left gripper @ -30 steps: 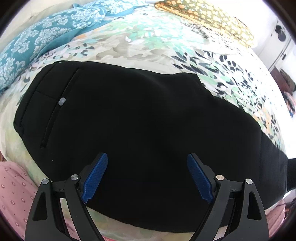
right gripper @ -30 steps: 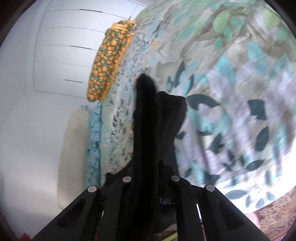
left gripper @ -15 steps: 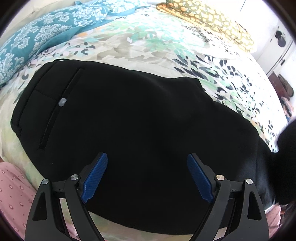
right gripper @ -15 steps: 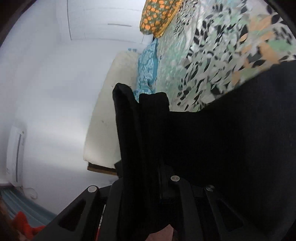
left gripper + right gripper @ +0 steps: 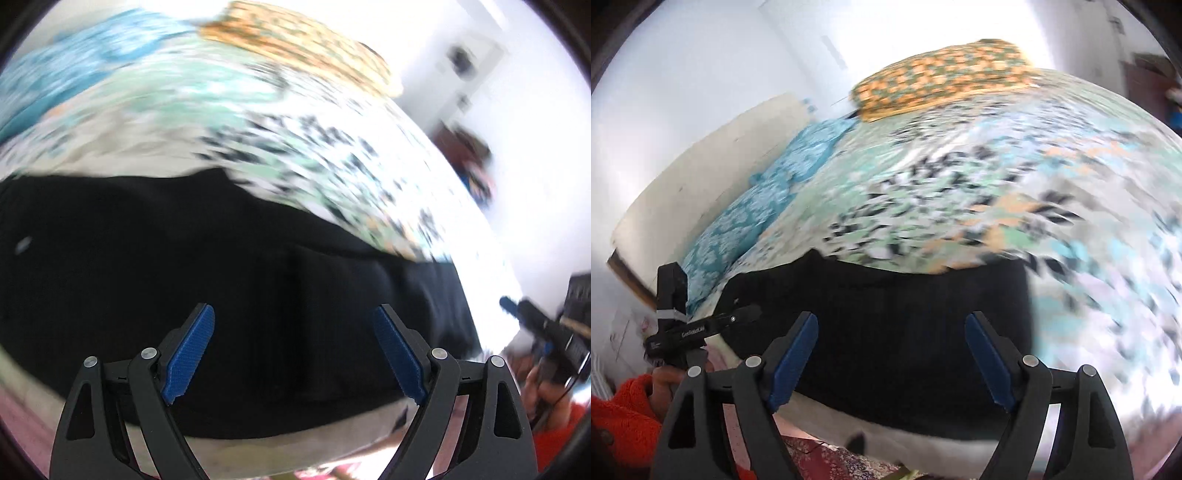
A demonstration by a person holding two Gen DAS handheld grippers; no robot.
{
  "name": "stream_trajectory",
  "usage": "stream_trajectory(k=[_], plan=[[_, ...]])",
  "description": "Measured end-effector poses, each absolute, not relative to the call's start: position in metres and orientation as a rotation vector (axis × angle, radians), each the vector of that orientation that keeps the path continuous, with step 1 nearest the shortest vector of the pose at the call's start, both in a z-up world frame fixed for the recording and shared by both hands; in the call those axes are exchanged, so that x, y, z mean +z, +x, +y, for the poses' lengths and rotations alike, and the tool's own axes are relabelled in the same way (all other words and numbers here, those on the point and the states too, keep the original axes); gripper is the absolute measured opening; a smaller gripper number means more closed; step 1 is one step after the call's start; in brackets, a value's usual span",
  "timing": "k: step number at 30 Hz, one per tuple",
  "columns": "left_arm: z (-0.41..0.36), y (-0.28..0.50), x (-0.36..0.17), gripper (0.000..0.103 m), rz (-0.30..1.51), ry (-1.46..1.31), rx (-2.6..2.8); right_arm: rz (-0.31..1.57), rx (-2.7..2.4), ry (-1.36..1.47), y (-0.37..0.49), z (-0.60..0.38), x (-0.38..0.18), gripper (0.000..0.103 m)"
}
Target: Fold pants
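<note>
Bright white walls [image 5: 701, 74]; bed under leaf-print cover [image 5: 960, 184], teal pillows [image 5: 757, 206] and orange patterned pillow [image 5: 942, 77] at its head.

Both wrist cameras are looking forward between their own spread blue fingers [image 5: 192, 350] [image 5: 794, 358], sitting low and close at the bed's [image 5: 229, 110] near edge, facing its far edge. Both are sharing the black pants [image 5: 221, 266] [image 5: 905, 314] and the orange-patterned pillow [image 5: 303, 48] [image 5: 942, 79].
</note>
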State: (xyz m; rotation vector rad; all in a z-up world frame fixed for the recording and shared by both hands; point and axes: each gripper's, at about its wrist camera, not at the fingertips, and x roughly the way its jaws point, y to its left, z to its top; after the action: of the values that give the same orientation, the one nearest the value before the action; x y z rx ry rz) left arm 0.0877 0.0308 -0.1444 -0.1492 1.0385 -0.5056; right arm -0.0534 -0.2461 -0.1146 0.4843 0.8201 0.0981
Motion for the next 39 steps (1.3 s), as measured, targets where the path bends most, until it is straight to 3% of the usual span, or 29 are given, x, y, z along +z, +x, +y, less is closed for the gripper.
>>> stream_trajectory(k=[3, 6, 8, 10, 18, 24, 26, 27, 28, 30, 35, 39], plan=[[0.004, 0.093, -0.159, 0.066, 1.096, -0.040, -0.522, 0.818, 0.054, 0.569, -0.063, -0.263, -0.117, 0.082], [-0.002, 0.101, -0.175, 0.064, 1.156, -0.019, -0.485, 0.792, 0.068, 0.548, -0.059, -0.275, -0.110, 0.082], [-0.002, 0.104, -0.178, 0.057, 1.164, -0.020, -0.467, 0.792, 0.086, 0.513, -0.048, -0.266, -0.111, 0.082], [-0.003, 0.104, -0.178, 0.003, 1.165, -0.031, -0.489, 0.803, 0.097, 0.486, -0.042, -0.256, -0.117, 0.082], [0.030, 0.103, -0.161, 0.003, 1.117, -0.092, -0.416, 0.824, 0.143, 0.377, -0.041, -0.237, -0.118, 0.082], [0.028, 0.104, -0.183, 0.011, 1.172, -0.039, -0.406, 1.175, 0.185, 0.430, -0.007, -0.219, -0.195, 0.083], [0.030, 0.103, -0.180, 0.023, 1.170, -0.057, -0.423, 1.150, 0.187, 0.457, -0.004, -0.223, -0.191, 0.084], [0.032, 0.102, -0.178, 0.035, 1.166, -0.082, -0.436, 1.152, 0.189, 0.466, -0.004, -0.224, -0.192, 0.085], [0.034, 0.101, -0.176, 0.053, 1.157, -0.091, -0.432, 1.142, 0.191, 0.462, -0.006, -0.225, -0.190, 0.085], [0.038, 0.099, -0.170, 0.075, 1.122, -0.078, -0.384, 1.092, 0.178, 0.453, -0.013, -0.225, -0.178, 0.085], [0.058, 0.100, -0.153, 0.078, 1.047, -0.143, -0.344, 0.915, 0.168, 0.391, -0.020, -0.231, -0.132, 0.085], [0.062, 0.099, -0.140, 0.080, 0.968, -0.188, -0.332, 0.916, 0.133, 0.383, 0.003, -0.246, -0.125, 0.085]])
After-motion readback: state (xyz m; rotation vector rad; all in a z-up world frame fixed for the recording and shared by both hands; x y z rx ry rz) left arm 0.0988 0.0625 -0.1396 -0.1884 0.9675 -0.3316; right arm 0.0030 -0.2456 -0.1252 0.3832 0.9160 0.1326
